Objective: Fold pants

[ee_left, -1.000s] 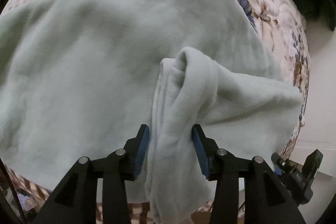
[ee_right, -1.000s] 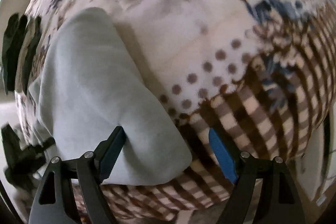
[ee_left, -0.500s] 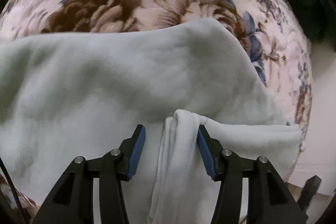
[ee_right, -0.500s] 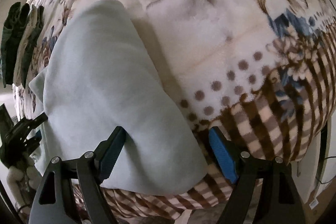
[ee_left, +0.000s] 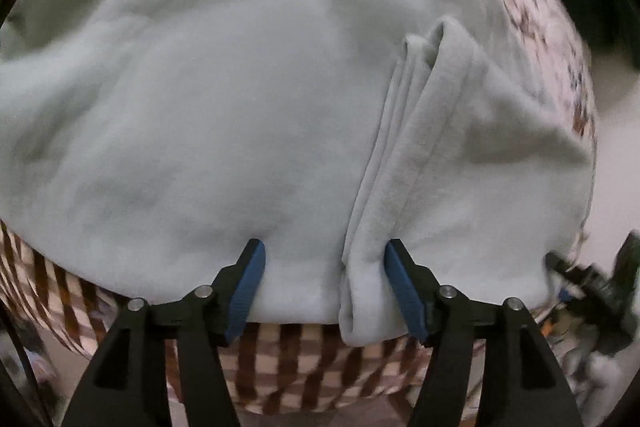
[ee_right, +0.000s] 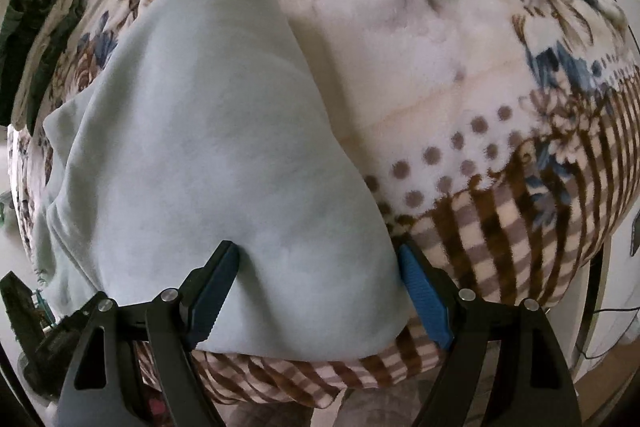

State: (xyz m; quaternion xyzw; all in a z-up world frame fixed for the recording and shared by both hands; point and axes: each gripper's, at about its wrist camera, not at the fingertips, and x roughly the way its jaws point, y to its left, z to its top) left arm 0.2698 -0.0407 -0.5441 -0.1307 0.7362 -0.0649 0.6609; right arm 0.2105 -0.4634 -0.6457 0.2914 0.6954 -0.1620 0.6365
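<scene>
Pants (ee_left: 224, 115): pale green fleece, soft nap, lying flat on a plush floral and checked blanket (ee_right: 460, 75) over the bed. Left tongs (ee_left: 325, 289) open, straddling the near hem; a thick rolled ridge of fabric runs forward just inside the right pad. Half a second ago that ridge was pinched between narrower pads; now it is released. Right tongs (ee_right: 319, 293) open across the rounded near corner of the pants, as before.

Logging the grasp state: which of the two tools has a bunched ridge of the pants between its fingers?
The left tool: a rolled ridge of the pale green pants runs between its open fingers. The right tool straddles smooth, flat cloth.
</scene>
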